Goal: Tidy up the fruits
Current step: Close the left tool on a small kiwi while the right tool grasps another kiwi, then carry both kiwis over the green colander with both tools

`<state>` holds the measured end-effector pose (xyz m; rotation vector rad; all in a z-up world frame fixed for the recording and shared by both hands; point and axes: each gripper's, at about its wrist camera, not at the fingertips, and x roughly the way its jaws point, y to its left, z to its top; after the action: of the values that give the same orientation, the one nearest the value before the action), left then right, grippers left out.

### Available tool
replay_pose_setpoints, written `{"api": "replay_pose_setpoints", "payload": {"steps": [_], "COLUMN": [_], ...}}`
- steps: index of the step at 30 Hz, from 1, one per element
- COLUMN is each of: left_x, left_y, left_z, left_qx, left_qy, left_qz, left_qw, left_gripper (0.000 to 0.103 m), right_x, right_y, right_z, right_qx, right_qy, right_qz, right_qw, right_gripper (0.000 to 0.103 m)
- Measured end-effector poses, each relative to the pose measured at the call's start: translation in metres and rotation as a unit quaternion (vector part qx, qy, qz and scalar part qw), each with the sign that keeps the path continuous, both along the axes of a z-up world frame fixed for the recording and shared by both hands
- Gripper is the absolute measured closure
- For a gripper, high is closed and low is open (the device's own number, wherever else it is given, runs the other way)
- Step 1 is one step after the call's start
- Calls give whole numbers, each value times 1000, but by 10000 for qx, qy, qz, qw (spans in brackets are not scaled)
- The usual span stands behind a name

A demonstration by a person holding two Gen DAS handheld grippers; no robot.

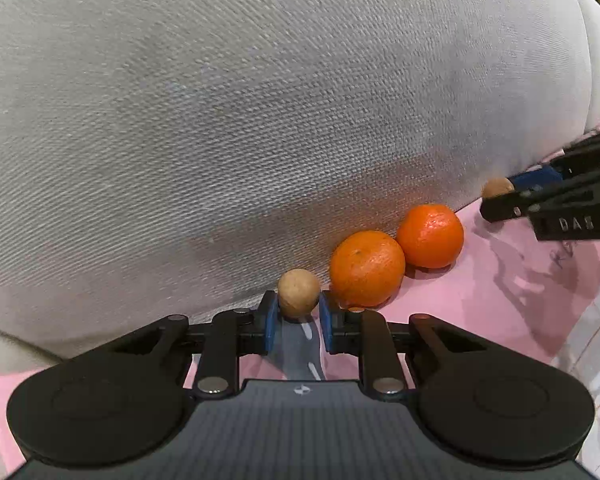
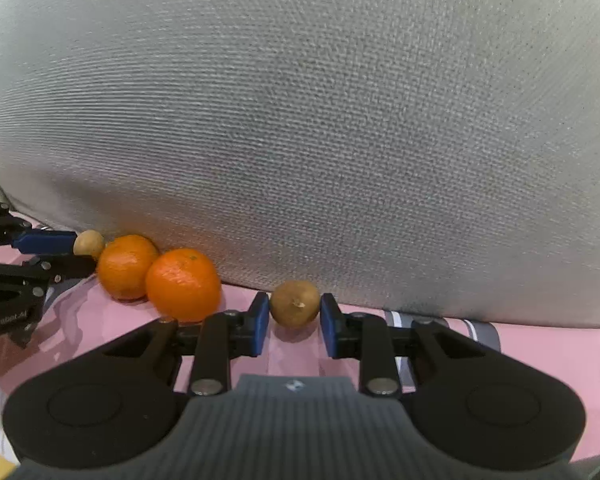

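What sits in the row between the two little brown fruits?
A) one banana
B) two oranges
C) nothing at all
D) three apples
B: two oranges lie side by side against the grey cushion, with one small brown fruit at the left tongs and the other brown fruit between the pads of the right tongs.

2 close downward views, oranges (image 1: 396, 256) shared

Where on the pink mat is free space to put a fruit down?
Free: pink mat in front of the two oranges, toward the tiled floor, and right of the right gripper. Crowded: along the grey cushion, where oranges and both small brown fruits line up.
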<state>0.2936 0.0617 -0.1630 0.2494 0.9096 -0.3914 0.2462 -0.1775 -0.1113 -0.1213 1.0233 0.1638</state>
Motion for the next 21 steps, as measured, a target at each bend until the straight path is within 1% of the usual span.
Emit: {"api": "replay_pose_setpoints", "payload": {"steps": [4,8,14,17,18,21], "left_x": [-12,-32,-64,-80,-86,-101], "left_y": [2,1,-3,-6,-9,-15], "left_z": [16,43,85,105,112,129], "left_qx": [-101,-246,-600,-726,-785,-980], "left_qy": [-50,-164,-403,-500,-531,-593], "left_qz": [161,235,335,360,352,320], "left_qw": [9998,9993,9968,9955,9949,9929], "left_gripper": [79,79,79,79,79,79], "right_x": [-11,-31,-59,-81,-86,-100], "right_y": [0,2,1,1,5,0], "right_z": [12,27,50,65,63,74], "right_qx": [63,107,135,190,200,216], "right_qy": [13,-18,-118,-171,-201,-304], "right_qz": [118,347,708,759,765,789], "right_qw": [9999,9993,9973,9968,9967,9962], "right_gripper": [79,79,79,79,79,79]}}
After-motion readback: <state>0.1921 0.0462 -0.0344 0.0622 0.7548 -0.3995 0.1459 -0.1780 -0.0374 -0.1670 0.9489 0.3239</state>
